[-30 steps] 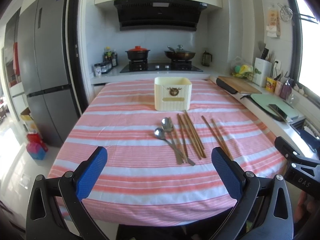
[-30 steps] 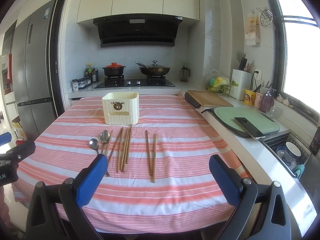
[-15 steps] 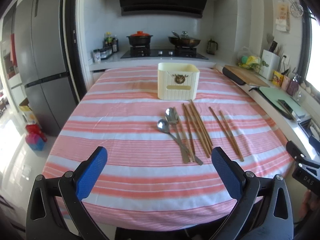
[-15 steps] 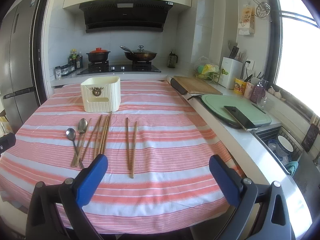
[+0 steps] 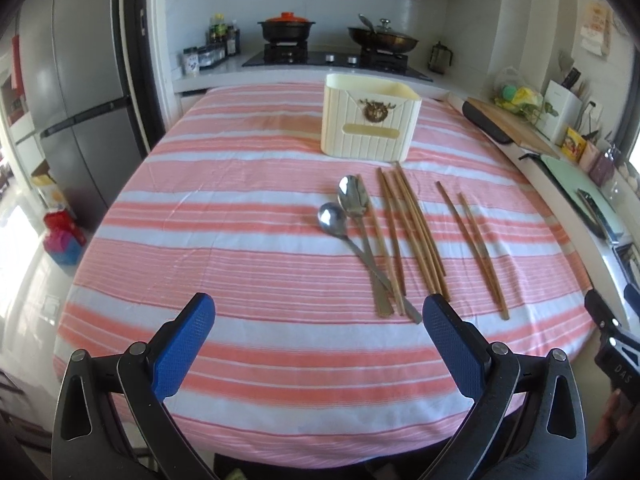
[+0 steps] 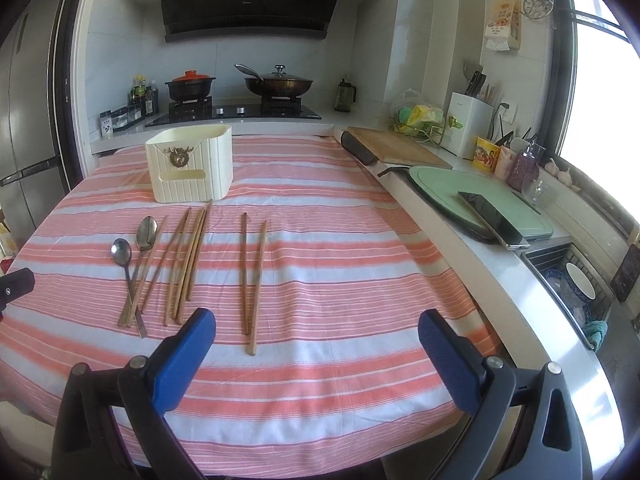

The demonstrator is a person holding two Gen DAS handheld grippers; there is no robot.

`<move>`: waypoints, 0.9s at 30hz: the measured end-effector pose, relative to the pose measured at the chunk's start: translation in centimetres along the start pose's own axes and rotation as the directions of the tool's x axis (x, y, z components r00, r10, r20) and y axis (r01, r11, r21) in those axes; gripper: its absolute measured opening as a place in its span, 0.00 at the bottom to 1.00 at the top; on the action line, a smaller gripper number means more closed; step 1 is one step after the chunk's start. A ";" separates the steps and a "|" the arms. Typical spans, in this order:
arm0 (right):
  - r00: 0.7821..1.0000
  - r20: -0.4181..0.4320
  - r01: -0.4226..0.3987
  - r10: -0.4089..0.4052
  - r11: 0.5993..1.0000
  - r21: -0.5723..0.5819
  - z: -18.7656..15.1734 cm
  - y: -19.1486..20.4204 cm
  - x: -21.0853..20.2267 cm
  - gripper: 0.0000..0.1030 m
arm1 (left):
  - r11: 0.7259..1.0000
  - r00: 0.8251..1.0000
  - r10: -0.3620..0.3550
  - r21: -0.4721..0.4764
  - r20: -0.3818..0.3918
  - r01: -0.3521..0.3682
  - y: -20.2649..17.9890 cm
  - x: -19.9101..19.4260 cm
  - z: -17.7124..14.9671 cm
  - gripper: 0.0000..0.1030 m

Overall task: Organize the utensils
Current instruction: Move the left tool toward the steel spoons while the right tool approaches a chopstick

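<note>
Both grippers are spread wide and holding nothing: the left gripper and right gripper hover over the near edge of the table, showing textured blue pads on black frames. The tablecloth is soft, pink-and-white striped and a bit wrinkly. Mid-table lie two shiny metal spoons, handles crossing, just beside a loose bunch of slim wooden chopsticks, with a separate pair off to the right. Behind them stands a cream ribbed plastic holder, boxy with rounded corners and a gold emblem.
</note>
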State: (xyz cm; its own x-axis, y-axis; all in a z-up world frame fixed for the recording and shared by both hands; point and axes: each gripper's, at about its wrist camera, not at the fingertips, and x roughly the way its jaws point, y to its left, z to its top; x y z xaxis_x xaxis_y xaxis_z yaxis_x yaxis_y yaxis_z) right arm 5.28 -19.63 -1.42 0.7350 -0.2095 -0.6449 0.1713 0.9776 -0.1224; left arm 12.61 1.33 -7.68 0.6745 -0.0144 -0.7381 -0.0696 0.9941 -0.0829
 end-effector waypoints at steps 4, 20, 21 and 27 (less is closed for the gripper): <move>1.000 -0.010 0.000 0.000 1.000 -0.007 0.2 0.3 0.7 1.00 | 0.998 0.998 -0.018 -0.062 -0.066 0.014 0.8 1.9 0.2 1.00; 0.995 -0.078 -0.070 0.068 0.997 -0.031 -0.6 1.9 3.2 1.00 | 0.983 0.986 0.052 -0.167 -0.156 -0.078 0.6 11.7 2.6 1.00; 0.994 -0.084 -0.075 0.073 0.997 -0.029 -0.7 1.9 3.3 1.00 | 0.981 0.985 0.079 -0.164 -0.152 -0.104 0.4 12.5 2.9 1.00; 0.990 -0.099 -0.105 0.101 0.994 -0.036 -1.0 2.4 3.4 1.00 | 0.971 0.968 0.160 -0.148 -0.194 -0.190 0.0 16.9 3.4 1.00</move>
State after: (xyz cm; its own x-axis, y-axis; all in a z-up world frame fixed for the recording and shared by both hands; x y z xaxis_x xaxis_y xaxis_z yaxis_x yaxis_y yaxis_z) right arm 7.59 -17.96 -4.65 0.6797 -0.1070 -0.7257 0.0696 0.9942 -0.0814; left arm 26.52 1.49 -17.94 0.4991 0.1241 -0.8576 -0.3043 0.9518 -0.0394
